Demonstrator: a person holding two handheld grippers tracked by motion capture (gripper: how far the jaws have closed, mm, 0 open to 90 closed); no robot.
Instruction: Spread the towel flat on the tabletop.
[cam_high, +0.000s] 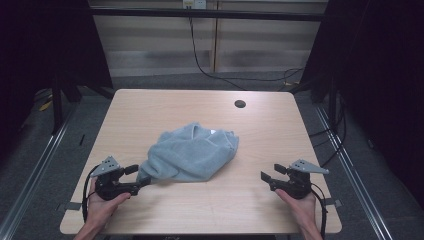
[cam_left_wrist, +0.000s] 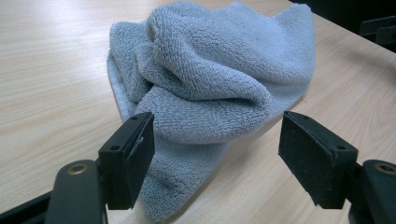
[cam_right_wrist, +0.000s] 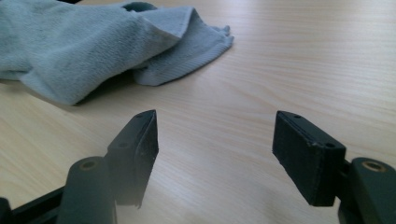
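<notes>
Grey towel bunched in loose heap at table centre, one corner trailing toward 8 o'clock. Left gripper down at 7 o'clock, jaws wide apart, nothing pinched; in left gripper view towel corner lying between pads, just beside left one, no squeeze. Right gripper at 4 o'clock, well apart from towel, jaws spread wide, empty; in right gripper view bare wood between pads, towel off at 11 o'clock. Round cable hole at 1 o'clock.
</notes>
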